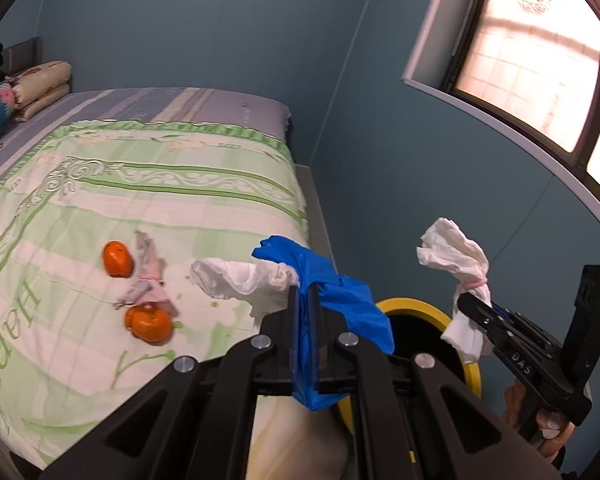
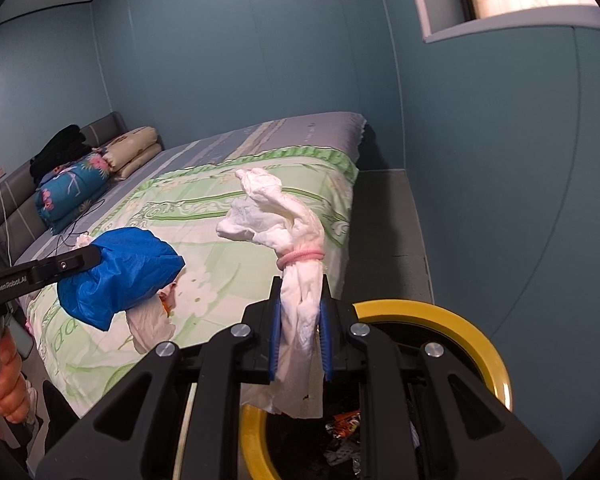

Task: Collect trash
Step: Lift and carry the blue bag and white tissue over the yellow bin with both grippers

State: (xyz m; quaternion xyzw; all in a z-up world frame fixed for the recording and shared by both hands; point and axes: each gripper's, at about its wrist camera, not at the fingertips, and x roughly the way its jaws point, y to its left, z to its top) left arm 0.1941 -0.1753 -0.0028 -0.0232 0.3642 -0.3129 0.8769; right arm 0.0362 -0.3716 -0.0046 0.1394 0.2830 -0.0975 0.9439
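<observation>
My left gripper [image 1: 306,294] is shut on a crumpled blue plastic piece [image 1: 342,300] with white tissue [image 1: 240,284] bunched against it, held over the bed's near corner. The same blue piece [image 2: 120,272] shows in the right wrist view, clamped by the left gripper [image 2: 90,256]. My right gripper [image 2: 300,296] is shut on a white tissue bundle [image 2: 296,236] tied with a pink band, just above a yellow-rimmed bin [image 2: 464,320] holding wrappers. From the left wrist view, that bundle [image 1: 456,256] and the right gripper [image 1: 474,306] hang right of the bin [image 1: 420,308].
Two orange mandarins [image 1: 118,259] [image 1: 150,322] and another tied tissue bundle [image 1: 148,280] lie on the green-patterned bed cover [image 1: 180,200]. Pillows and a folded quilt [image 2: 72,192] sit at the headboard. A blue wall and a window [image 1: 540,52] stand behind the bin.
</observation>
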